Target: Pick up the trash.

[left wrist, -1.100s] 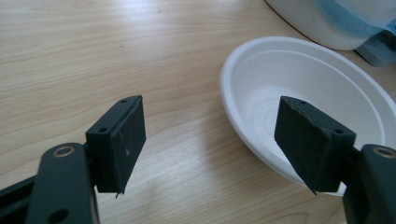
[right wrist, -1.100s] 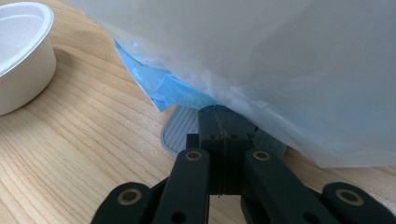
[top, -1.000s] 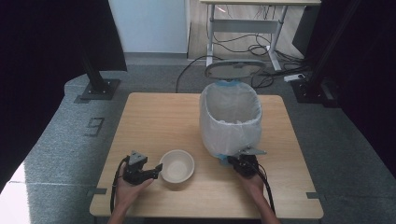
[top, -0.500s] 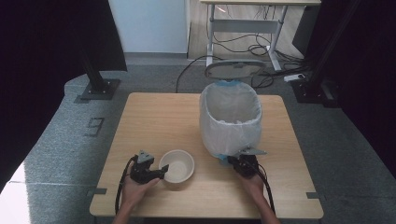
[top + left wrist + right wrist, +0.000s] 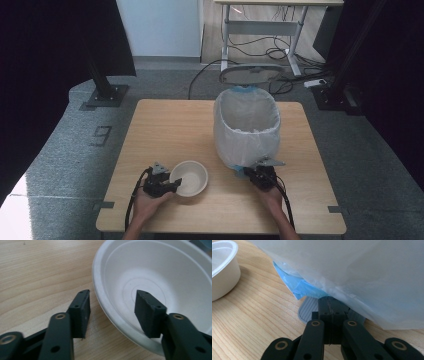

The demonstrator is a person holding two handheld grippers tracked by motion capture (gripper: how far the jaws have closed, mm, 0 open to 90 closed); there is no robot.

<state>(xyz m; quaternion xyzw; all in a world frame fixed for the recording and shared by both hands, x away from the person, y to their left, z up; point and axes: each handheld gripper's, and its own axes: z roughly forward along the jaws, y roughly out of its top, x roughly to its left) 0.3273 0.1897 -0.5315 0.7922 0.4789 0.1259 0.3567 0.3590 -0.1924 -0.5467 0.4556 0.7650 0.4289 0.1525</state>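
**Bowl rim straddled by the left jaws, pedal pressed by the right**

A white bowl (image 5: 189, 177) is seen standing on the wooden surface (image 5: 170, 125), near its front edge and left of centre. The left gripper (image 5: 172, 186) is held low at the bowl's left side. In the left gripper view its jaws are set either side of the bowl's (image 5: 160, 282) rim: one pad lies outside the wall, over the wood, the other inside the hollow. The jaws have just been closing, yet a gap is visible between each pad and the wall, so the bowl is not yet clamped.

A bin (image 5: 247, 127) lined with a white bag is placed right of centre, well apart from the bowl. The right gripper (image 5: 248, 172) is held at the bin's front foot. In the right gripper view its jaws are seen pressed together, tips resting on a grey ribbed pedal (image 5: 308, 308) beneath the overhanging bag (image 5: 352, 270), with blue liner (image 5: 299, 286) bunched just beside it.
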